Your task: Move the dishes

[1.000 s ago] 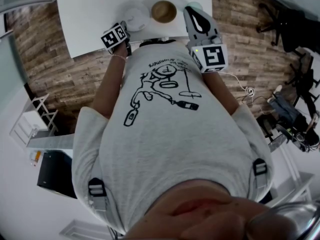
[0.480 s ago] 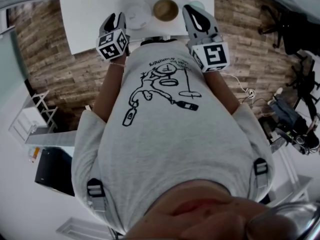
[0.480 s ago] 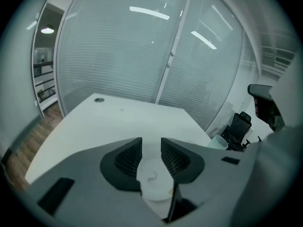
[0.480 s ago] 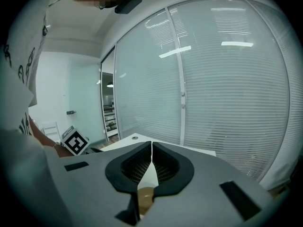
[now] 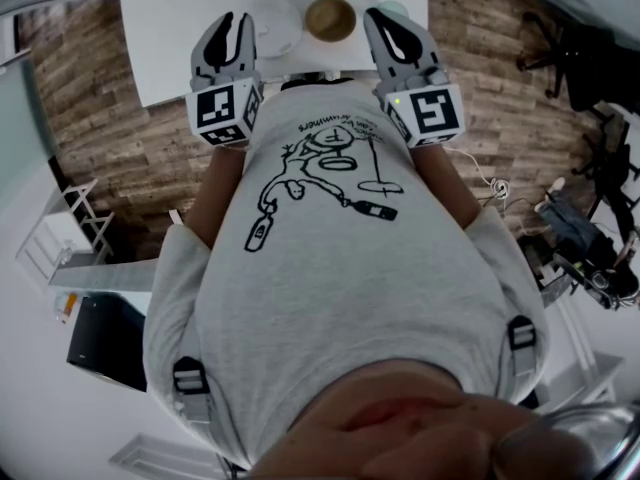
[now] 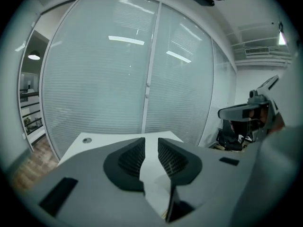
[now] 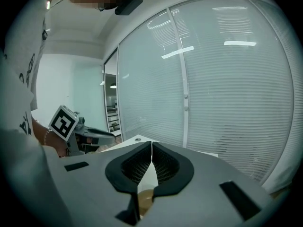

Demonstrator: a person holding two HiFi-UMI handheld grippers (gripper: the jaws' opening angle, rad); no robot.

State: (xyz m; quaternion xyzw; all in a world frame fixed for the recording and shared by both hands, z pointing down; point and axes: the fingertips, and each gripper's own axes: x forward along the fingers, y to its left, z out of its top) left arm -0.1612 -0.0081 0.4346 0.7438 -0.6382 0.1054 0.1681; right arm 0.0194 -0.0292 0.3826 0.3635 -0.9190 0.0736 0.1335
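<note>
The white table (image 5: 170, 28) carries all the dishes along its near edge, directly in front of the person. The left gripper (image 6: 150, 143) is held above the table, left of the dishes; its jaws have just been closing and now stand a narrow gap apart with nothing between them. The right gripper (image 7: 151, 144) is fully closed and empty, with its tips over the dishes' right side. The white plate (image 5: 272, 30) lies just beside the brown bowl (image 5: 330, 18); whether they touch cannot be determined. A small pale dish (image 5: 392, 11) sits beside the right gripper. Hazards: closed or narrow jaws will probably push a rim rather than straddle it, so open them before approach. Since the dishes are crowded, a jaw entering beside one may knock its neighbour or shove it off the near edge.
</note>
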